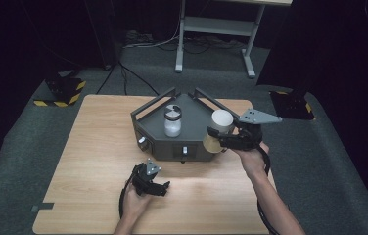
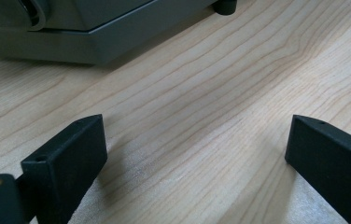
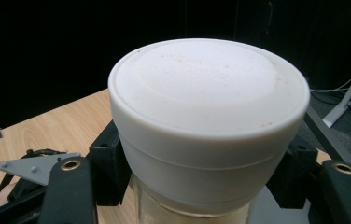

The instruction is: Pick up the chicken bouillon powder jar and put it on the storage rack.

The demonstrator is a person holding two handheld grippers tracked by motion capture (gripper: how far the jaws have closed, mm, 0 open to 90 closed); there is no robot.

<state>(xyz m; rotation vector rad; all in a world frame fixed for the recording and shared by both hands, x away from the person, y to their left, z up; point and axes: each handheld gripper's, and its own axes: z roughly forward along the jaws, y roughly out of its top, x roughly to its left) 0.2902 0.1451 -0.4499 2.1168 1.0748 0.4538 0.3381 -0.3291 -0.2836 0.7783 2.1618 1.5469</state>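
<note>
White-lidded jar point(image 1: 219, 130) sits clamped in my right gripper point(image 1: 217, 134), at three o'clock of the tray point(image 1: 145, 113); rigid, smooth, probably slippery, best held below its lid. Left gripper point(image 1: 161, 186) gapes empty.

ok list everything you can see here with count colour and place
jar with white lid: 1, tan body, held at the tray's right edge
shaker jar: 1, clear with white contents, standing on the tray
tray unit: 1, dark grey, middle of the table
table: 1, light wood
desk frame: 1, grey, on the floor behind
left gripper: 1, black, open, low over the table
right gripper: 1, black, shut on the jar with white lid
</note>
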